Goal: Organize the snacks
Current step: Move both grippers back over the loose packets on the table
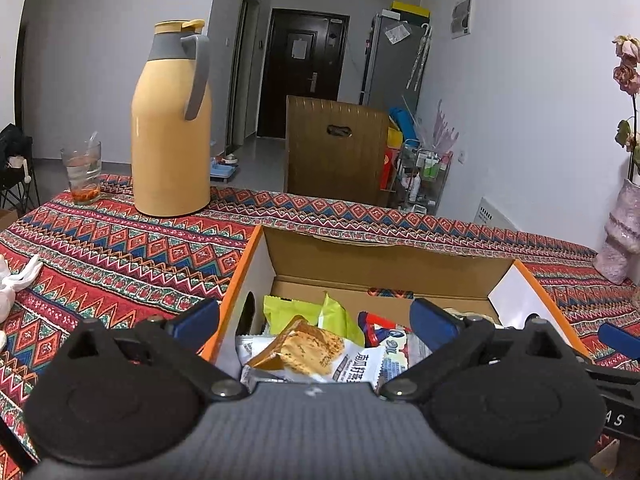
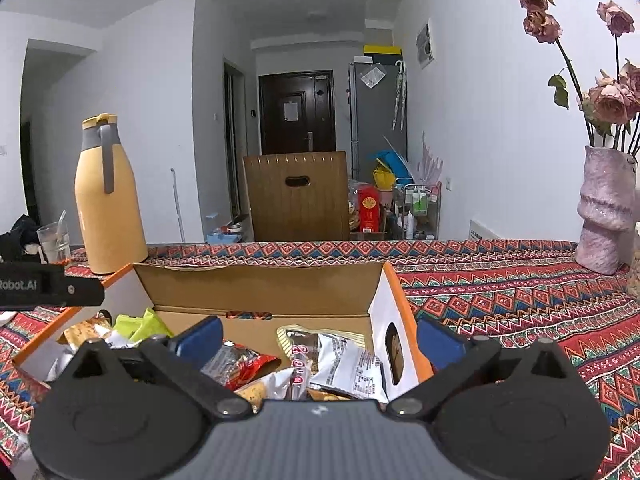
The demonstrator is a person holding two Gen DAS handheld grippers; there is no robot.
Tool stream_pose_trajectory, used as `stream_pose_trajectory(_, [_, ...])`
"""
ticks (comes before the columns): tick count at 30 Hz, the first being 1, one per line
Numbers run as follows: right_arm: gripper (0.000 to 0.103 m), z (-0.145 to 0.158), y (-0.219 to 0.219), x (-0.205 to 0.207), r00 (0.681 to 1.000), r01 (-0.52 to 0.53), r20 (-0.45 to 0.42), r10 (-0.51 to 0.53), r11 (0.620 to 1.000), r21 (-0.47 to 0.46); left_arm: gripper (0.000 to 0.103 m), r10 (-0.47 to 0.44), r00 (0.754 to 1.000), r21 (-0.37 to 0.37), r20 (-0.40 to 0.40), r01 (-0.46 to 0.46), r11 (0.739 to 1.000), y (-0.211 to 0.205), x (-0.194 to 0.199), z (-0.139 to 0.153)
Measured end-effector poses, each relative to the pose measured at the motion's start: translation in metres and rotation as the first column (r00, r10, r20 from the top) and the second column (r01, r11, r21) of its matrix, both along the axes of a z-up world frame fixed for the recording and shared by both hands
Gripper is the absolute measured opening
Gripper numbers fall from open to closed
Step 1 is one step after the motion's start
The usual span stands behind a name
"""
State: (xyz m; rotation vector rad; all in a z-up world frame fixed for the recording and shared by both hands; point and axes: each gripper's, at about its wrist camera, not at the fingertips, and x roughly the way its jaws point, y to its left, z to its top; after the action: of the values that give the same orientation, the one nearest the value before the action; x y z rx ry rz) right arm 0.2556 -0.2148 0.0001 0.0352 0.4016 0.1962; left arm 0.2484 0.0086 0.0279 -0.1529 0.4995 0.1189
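Snacks in box, flask behind-left, seemingly

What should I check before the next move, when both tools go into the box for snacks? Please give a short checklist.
1. Left tool open: ok.
2. Right tool open: ok.
3. Both tools hold nothing: ok.
4. Box open at the top, snacks in reach: ok.
5. Right tool inside the box walls: not ok, one finger is outside the right wall.
6. Thermos upright and away from the box: ok.
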Motion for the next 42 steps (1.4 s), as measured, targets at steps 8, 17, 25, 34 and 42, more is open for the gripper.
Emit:
stream_pose_trajectory(8, [0.103, 0.004, -0.001, -0.005, 1.000, -0.001, 0.016, 0.001, 1.000, 0.001, 0.103, -0.006, 1.000, -0.004, 0.014, 0.006, 1.000, -0.002, -0.008, 0.007])
stream_pose_trajectory(17, [0.103, 0.019, 0.002, -0.021, 0.998, -0.006, 0.062, 0.007, 1.000, -0.006, 0.103, -0.002, 0.999, 0.010, 0.050, 0.001, 1.000, -0.006, -0.027, 0.026])
stream_pose_trajectory(25, [0.103, 0.041, 0.005, -0.046, 0.992, -0.024, 0.120, 0.028, 0.999, -0.033, 0.103, -0.015, 0.997, 0.006, 0.078, 0.014, 1.000, -0.008, -0.049, 0.050])
stream_pose_trajectory(34, [0.103, 0.049, 0.003, -0.084, 0.990, -0.046, 0.135, 0.049, 0.999, -0.020, 0.103, -0.027, 0.998, 0.009, 0.058, 0.026, 1.000, -0.006, -0.073, 0.052])
stream_pose_trajectory(42, [0.103, 0.040, 0.006, -0.114, 0.992, -0.065, 0.104, 0.067, 0.998, -0.024, 0.103, -0.036, 0.999, 0.030, 0.014, 0.035, 0.999, -0.001, -0.101, 0.039])
